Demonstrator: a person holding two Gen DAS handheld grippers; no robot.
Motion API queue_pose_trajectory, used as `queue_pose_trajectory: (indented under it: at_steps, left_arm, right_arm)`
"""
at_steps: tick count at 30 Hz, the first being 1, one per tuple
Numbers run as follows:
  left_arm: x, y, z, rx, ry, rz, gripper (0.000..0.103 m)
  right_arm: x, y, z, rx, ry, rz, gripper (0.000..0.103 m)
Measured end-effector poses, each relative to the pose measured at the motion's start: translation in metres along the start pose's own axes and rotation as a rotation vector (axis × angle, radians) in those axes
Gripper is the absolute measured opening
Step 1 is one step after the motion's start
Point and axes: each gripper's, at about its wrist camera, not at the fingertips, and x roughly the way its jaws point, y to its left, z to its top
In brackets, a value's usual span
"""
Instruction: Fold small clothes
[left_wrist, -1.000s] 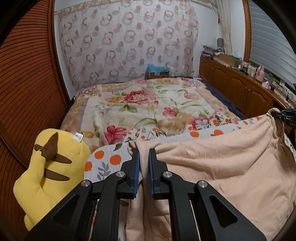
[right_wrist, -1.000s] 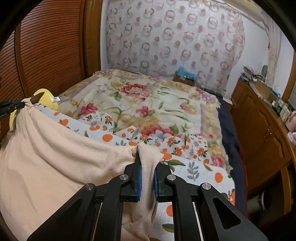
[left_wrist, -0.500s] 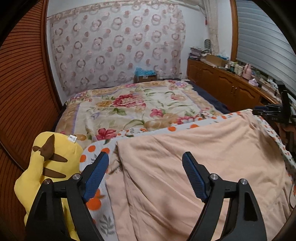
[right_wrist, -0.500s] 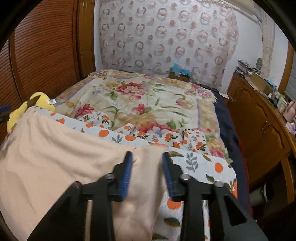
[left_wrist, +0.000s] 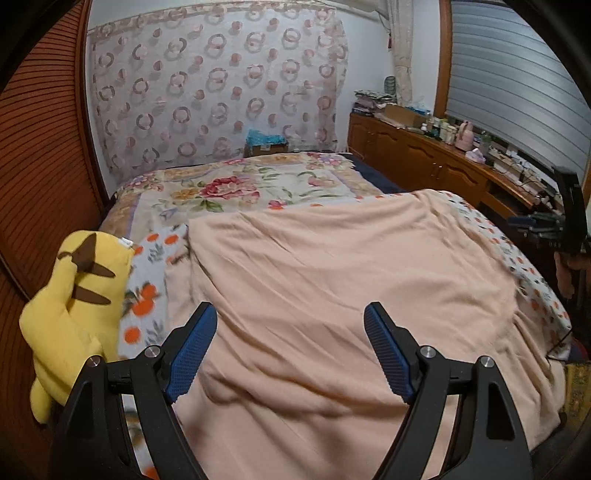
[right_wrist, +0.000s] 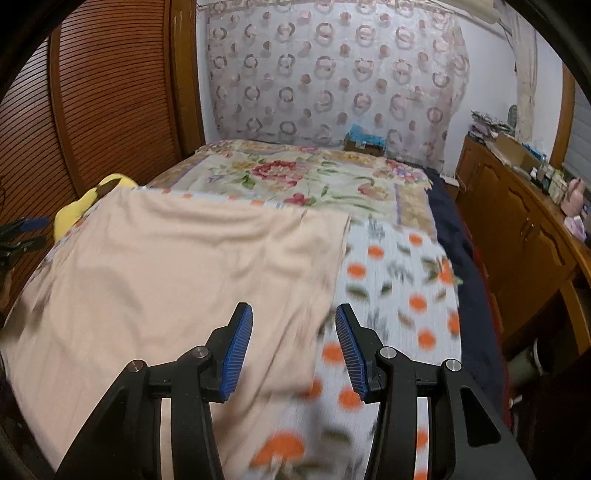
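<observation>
Right gripper (right_wrist: 293, 345) side — sheet (right_wrist: 399, 280) blurred

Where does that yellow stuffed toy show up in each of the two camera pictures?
Left wrist view: the yellow stuffed toy fills the lower left, beside the orange-dotted sheet, against the slatted wooden door.
Right wrist view: only its top peeks out at the left, behind the far corner of the peach cloth.
Shared landmark: the blue-topped box at the far end of the bed.
</observation>
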Motion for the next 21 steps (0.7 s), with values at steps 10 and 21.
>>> queue_pose_trajectory:
  at_steps: [10,21]
  left_arm:
    - [-0.044,-0.028,-0.029,-0.017,-0.050,0.004,0.082]
    - [-0.062,-0.032,-0.065,-0.039,-0.030,0.015,0.082]
  right_arm:
    - [-0.063,0.029,-0.067,-0.016,0.022,0.017,0.042]
    - [-0.127,0.035,-0.090,-0.001,0.023,0.018,0.041]
